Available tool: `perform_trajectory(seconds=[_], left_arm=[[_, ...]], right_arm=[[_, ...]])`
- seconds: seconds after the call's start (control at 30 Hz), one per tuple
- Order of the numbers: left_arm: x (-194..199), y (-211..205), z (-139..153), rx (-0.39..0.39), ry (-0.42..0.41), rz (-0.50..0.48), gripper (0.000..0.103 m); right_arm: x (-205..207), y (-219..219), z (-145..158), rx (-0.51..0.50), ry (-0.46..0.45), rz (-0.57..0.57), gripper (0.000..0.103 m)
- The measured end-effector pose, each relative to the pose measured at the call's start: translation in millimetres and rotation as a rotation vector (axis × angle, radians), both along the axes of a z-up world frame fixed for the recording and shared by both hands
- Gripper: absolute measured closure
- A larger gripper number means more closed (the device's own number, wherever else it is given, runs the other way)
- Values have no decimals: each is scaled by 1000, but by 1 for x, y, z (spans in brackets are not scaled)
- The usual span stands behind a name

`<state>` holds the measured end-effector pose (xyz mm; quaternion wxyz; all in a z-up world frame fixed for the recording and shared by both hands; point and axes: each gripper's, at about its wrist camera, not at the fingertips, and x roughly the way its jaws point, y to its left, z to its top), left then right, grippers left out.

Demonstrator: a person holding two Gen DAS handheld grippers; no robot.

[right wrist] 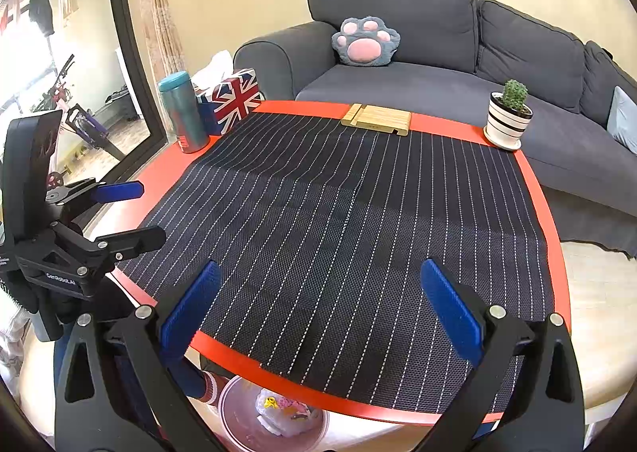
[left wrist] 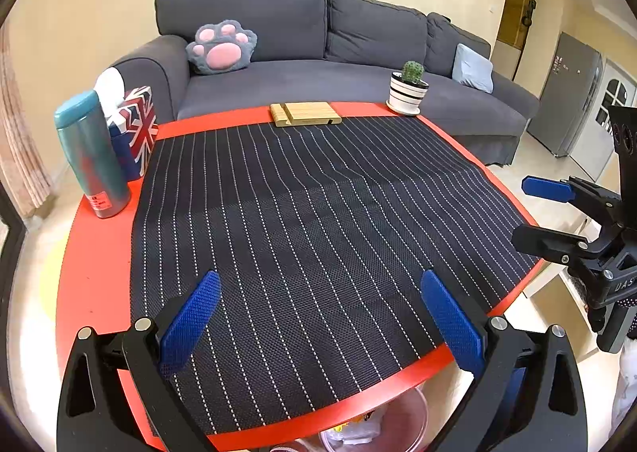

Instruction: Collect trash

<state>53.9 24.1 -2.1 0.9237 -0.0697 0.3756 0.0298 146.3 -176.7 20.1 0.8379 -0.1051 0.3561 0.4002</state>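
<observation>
A round pink bin [right wrist: 239,418] stands on the floor below the near edge of the red table [right wrist: 278,106], with crumpled white and coloured trash [right wrist: 284,410] inside; the same bin [left wrist: 414,412] shows under the table rim in the left wrist view. My left gripper [left wrist: 320,284] hovers open above the near part of the striped dark mat [left wrist: 318,221], nothing between its blue pads. My right gripper [right wrist: 320,272] also hangs open over the mat [right wrist: 338,221], empty. Each gripper appears side-on in the other's view: the right gripper [left wrist: 529,209] and the left gripper [right wrist: 145,209].
On the table's far side stand a teal flask [left wrist: 91,157], a Union Jack tissue box [left wrist: 137,125], a wooden stand [left wrist: 304,113] and a potted cactus [left wrist: 410,89]. A grey sofa [left wrist: 318,53] with a paw cushion [left wrist: 221,47] lies behind.
</observation>
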Motion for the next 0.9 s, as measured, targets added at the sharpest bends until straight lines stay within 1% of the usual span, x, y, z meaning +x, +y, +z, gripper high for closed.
perform_trajectory(seconds=[0.9], left_arm=[[2,-2,0,1,-1,-5,6]], right_arm=[[-1,-1,-1,-1,2,2,4]])
